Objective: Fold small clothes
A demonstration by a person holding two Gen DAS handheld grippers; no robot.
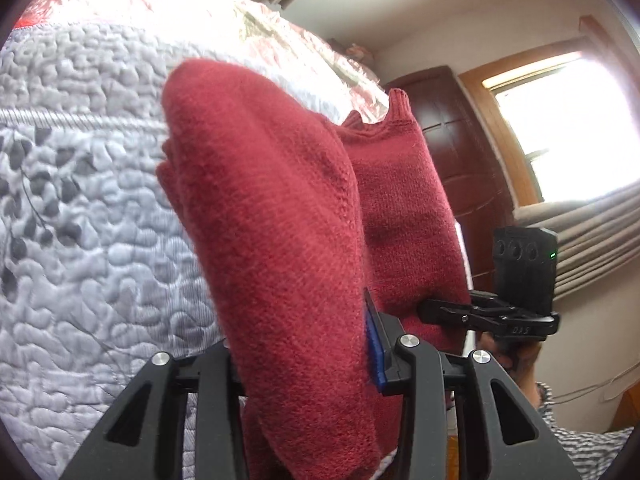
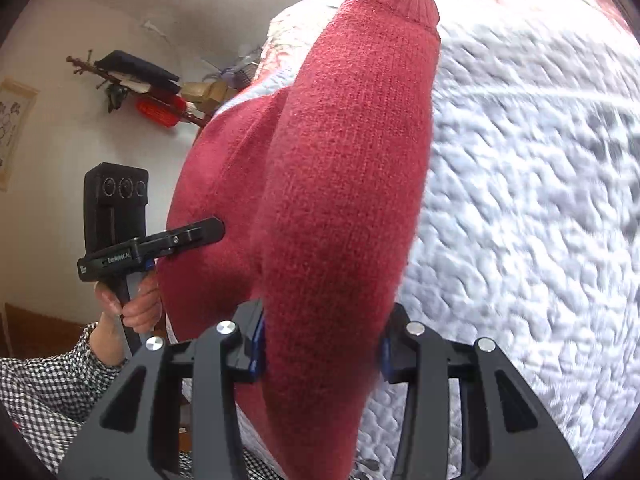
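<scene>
Both grippers, left gripper point(image 1: 308, 360) and right gripper point(image 2: 320, 344), are clamped on the red sweater point(image 1: 280, 208), lifted above the quilted bed point(image 1: 80, 240). Keep both level, then lower evenly toward the bed's near edge.

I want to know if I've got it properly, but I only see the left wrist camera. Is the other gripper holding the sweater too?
Observer: Yes. The right gripper has a thick fold of the sweater between its jaws.
Operator: Who's holding my gripper?
Observer: A hand with a checked sleeve grips the handle under the left gripper.
Operator: What's on the wall behind it?
Observer: A wooden rack with dark cloth draped on it.
</scene>
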